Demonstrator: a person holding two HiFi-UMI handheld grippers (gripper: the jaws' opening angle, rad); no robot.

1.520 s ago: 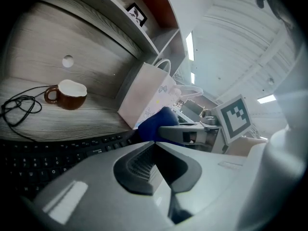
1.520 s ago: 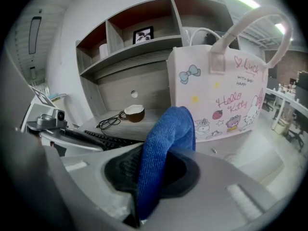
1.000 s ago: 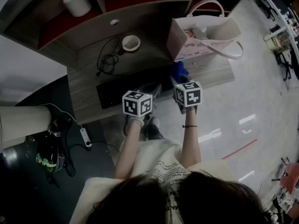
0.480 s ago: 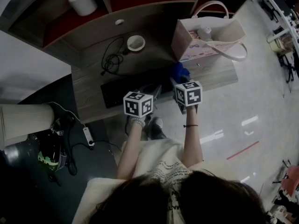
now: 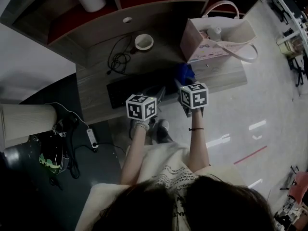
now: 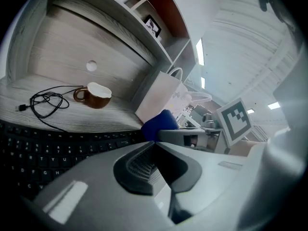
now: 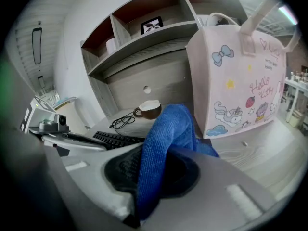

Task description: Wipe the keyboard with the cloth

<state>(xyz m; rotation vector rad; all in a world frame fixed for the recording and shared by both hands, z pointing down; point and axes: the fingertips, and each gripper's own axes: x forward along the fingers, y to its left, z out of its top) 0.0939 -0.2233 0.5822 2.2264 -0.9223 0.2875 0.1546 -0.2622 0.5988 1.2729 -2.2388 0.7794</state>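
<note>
Office: desk (image 5: 94,88), keyboard (image 5: 124,91), shelving (image 7: 144,38)

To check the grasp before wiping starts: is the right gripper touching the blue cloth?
Touching. The right gripper view shows the blue cloth pinched between the jaws of the right gripper.

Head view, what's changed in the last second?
Hardly anything. The desk drifts slightly right in frame, probably head motion. The right gripper stays shut on the blue cloth; the left gripper, shut and empty, holds its place at the keyboard. Nothing grabbed or released.
</note>
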